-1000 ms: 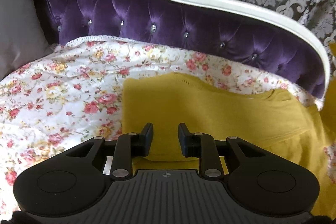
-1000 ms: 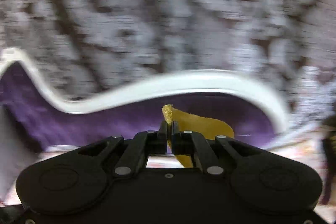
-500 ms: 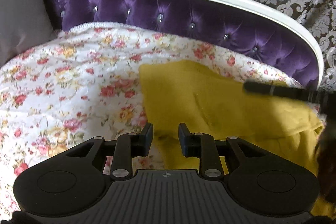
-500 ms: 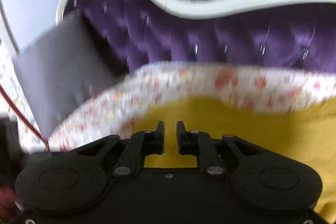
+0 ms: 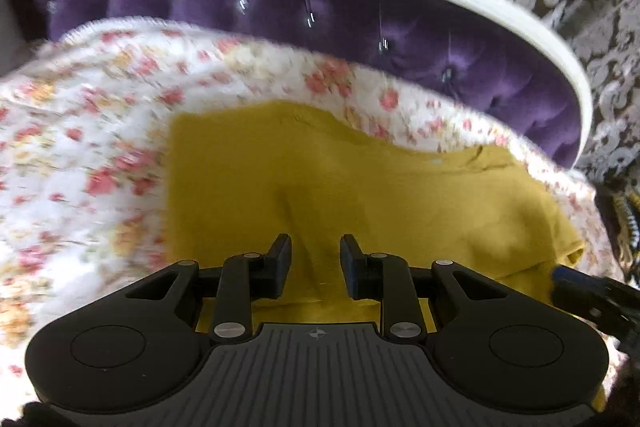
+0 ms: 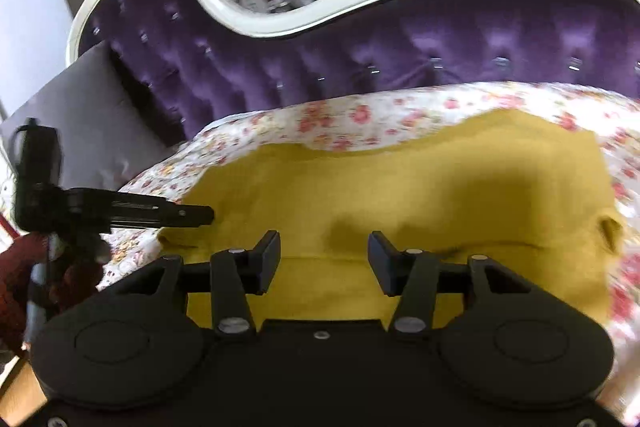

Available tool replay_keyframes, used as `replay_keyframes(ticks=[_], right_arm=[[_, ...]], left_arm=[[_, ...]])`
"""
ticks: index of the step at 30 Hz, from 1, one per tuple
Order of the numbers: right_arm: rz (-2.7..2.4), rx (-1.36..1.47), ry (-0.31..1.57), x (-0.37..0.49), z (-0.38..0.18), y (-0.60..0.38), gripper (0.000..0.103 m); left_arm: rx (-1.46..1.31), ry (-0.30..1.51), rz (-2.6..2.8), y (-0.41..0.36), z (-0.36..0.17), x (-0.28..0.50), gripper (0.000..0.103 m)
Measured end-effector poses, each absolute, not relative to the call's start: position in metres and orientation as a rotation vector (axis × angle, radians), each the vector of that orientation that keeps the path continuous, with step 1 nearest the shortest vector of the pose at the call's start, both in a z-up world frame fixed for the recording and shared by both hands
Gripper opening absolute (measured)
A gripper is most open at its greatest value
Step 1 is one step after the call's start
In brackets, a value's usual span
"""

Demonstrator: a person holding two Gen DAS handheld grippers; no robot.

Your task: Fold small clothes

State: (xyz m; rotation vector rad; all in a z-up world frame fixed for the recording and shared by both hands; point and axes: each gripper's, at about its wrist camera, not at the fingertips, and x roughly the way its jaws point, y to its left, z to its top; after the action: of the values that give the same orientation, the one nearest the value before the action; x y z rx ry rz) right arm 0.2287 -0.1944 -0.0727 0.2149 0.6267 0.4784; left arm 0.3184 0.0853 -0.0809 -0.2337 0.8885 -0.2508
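Purple tufted headboard (image 6: 400,39) backs a floral bedspread (image 5: 80,155) where the yellow garment (image 6: 400,187) lies just ahead of both grippers, apparently folded once. Right gripper (image 6: 324,255) has just been opening, empty; left gripper (image 5: 315,259) stands narrowly parted, empty. Further folds remain.

We see a mustard-yellow garment (image 5: 360,187) lying spread and fairly flat on the floral bedspread (image 5: 80,147), one fold line across it, its far edge wavy.
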Motion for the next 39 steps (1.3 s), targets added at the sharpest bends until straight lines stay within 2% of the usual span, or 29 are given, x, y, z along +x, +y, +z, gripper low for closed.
replay_keyframes(ticks=[4,6,10,15,19,27,33,39], right_arm=[[0.456,0.265,0.628,0.216,-0.08,-0.214,0.057],[0.447,0.274,0.635,0.211,-0.085,-0.22,0.057],[0.422,0.283,0.631,0.203,-0.087,-0.232,0.057],[0.379,0.286,0.602,0.201,-0.079,-0.252,0.057],[0.33,0.294,0.58,0.212,-0.076,-0.268,0.058],[0.204,0.261,0.629,0.277,-0.092,-0.283,0.058],[0.143,0.212,0.685,0.302,-0.11,-0.286,0.058],[0.124,0.159,0.685,0.301,-0.111,-0.28,0.058]], left_arm=[[-0.242,0.897,-0.237,0.07,-0.083,0.328,0.025],[-0.269,0.88,-0.249,0.065,-0.08,0.33,0.005],[-0.14,0.766,-0.226,0.05,-0.05,0.32,0.005],[-0.171,0.677,-0.192,0.08,-0.013,0.321,0.005],[-0.147,0.712,-0.139,0.099,-0.025,0.336,0.005],[-0.065,0.839,-0.06,0.097,-0.08,0.352,0.011],[0.01,0.829,0.011,0.087,-0.076,0.35,0.024],[0.023,0.809,0.037,0.083,-0.078,0.351,0.027]])
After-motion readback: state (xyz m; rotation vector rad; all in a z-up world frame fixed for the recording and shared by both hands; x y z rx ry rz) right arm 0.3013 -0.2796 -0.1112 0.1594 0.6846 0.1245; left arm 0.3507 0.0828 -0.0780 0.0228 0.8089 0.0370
